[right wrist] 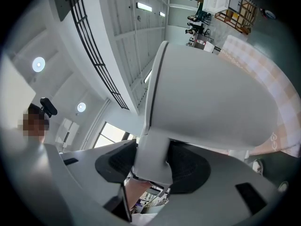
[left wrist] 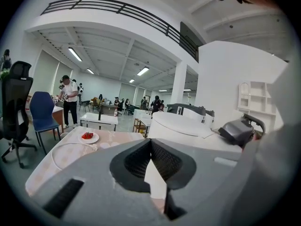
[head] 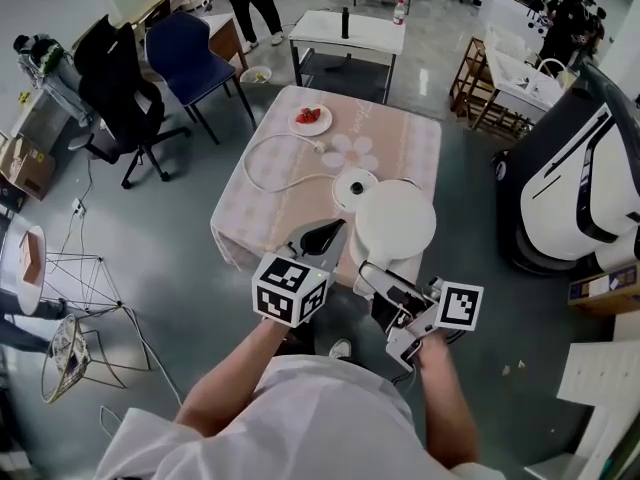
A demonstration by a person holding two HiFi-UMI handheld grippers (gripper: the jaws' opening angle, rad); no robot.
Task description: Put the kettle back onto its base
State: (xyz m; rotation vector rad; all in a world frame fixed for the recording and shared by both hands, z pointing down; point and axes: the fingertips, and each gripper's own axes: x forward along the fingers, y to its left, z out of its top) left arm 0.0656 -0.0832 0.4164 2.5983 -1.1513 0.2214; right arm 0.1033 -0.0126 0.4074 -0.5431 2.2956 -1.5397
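The right gripper [head: 372, 273] is clamped on the handle of the white kettle [head: 396, 220], which looks lifted over the worktop's [head: 262, 218] near edge, just beside its base [head: 355, 186]. The left gripper [head: 320, 236] is closed on nothing. Held by its handle alone, the kettle could swing and land off-centre, shoving the base aside.

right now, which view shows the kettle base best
The head view: the kettle base lies in plain sight on the table, left of the kettle. The left gripper view shows the kettle but no base. The right gripper view is filled by the kettle; no base.
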